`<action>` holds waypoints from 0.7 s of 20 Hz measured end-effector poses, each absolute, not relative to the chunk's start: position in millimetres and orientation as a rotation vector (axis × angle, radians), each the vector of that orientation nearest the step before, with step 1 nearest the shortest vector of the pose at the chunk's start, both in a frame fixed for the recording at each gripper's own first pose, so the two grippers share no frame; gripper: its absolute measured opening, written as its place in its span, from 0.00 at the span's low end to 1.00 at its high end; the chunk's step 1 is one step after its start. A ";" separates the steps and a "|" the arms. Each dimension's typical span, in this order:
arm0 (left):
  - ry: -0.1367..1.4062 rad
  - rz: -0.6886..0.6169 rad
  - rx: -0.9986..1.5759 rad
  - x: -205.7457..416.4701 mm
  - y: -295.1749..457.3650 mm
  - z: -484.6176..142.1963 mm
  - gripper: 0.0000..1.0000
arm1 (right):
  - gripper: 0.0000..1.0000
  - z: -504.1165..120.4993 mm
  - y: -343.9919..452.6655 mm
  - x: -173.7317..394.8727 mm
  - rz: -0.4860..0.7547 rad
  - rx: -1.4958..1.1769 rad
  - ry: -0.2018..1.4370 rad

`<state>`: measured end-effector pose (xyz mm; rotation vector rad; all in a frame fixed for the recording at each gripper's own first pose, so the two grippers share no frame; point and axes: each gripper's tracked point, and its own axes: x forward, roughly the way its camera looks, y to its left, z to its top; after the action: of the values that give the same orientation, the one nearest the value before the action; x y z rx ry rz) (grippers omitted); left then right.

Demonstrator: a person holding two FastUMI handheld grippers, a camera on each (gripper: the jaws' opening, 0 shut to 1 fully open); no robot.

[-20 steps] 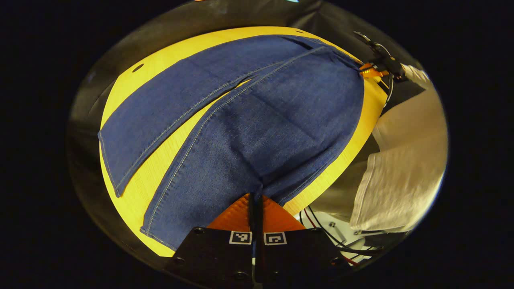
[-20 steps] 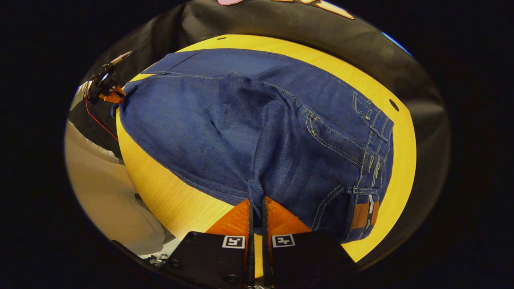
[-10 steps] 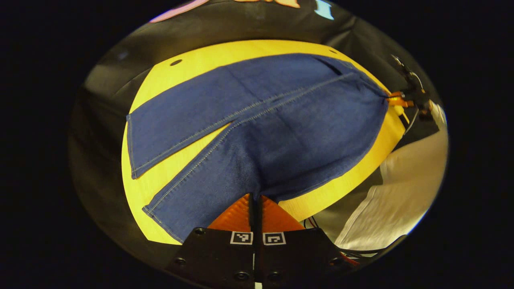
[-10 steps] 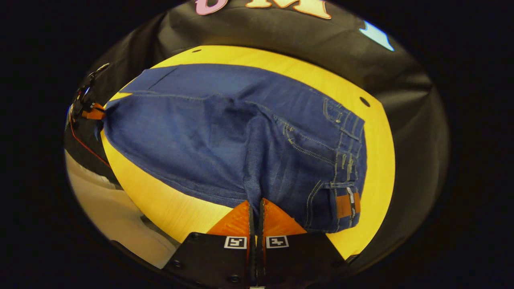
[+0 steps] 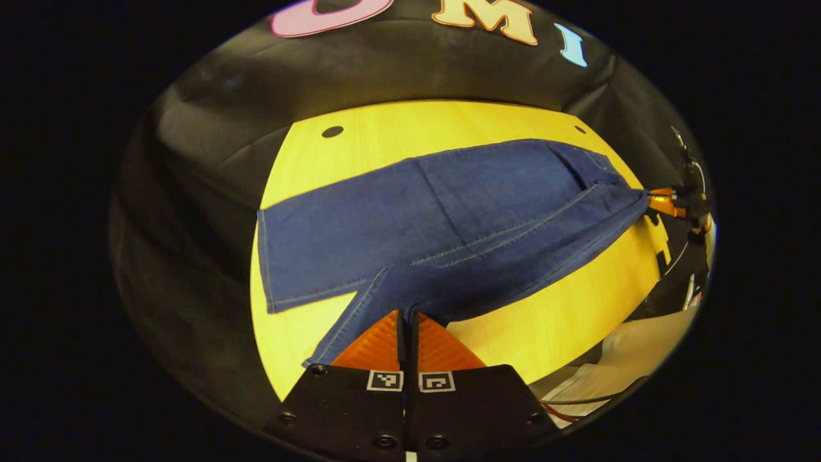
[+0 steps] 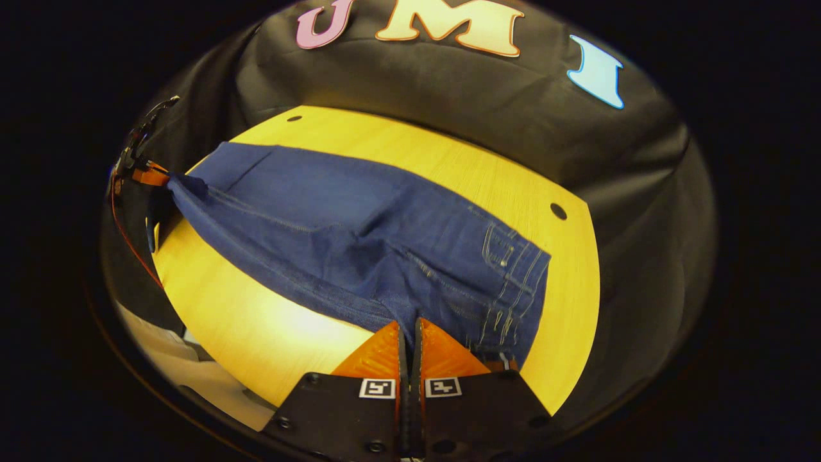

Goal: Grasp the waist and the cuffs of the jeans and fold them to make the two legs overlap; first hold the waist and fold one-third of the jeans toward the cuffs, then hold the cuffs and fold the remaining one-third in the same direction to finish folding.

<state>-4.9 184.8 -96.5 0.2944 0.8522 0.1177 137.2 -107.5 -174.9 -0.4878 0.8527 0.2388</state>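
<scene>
Blue jeans (image 5: 449, 218) lie across the yellow table (image 5: 397, 128); the far leg rests flat while the near leg is lifted off the wood. My left gripper (image 5: 407, 316) is shut on the near leg's cuff end. My right gripper (image 6: 408, 324) is shut on the near edge of the waist, close to the pockets and belt loops (image 6: 507, 256). In the left gripper view the right gripper (image 5: 664, 202) shows at the far right, holding the waist. In the right gripper view the left gripper (image 6: 151, 174) shows at the far left, holding the cuff. The jeans (image 6: 359, 231) stretch taut between both.
The table's bare wood (image 6: 256, 327) runs along the near side, with small dark holes (image 5: 332, 131) near its corners. A person's light trousers (image 5: 641, 346) and some cables stand beside the near table edge.
Both grippers have risen and moved toward the far side with the near leg, which now stands over the far leg. More of the near table wood shows.
</scene>
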 end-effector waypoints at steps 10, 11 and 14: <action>0.952 0.178 0.744 140.6 237.9 -35.4 0.00 | 0.02 -173.0 -98.0 266.0 0.201 -0.528 0.863; 0.956 0.180 0.773 159.2 242.1 -32.5 0.00 | 0.03 -171.8 -98.9 280.4 0.192 -0.534 0.851; 0.956 0.201 0.846 208.3 250.3 -35.2 0.00 | 0.02 -179.8 -94.6 322.4 0.155 -0.515 0.845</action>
<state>208.3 250.3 -35.2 0.8456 0.9563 0.2010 322.4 -94.6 -179.8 -0.5154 0.8454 0.1550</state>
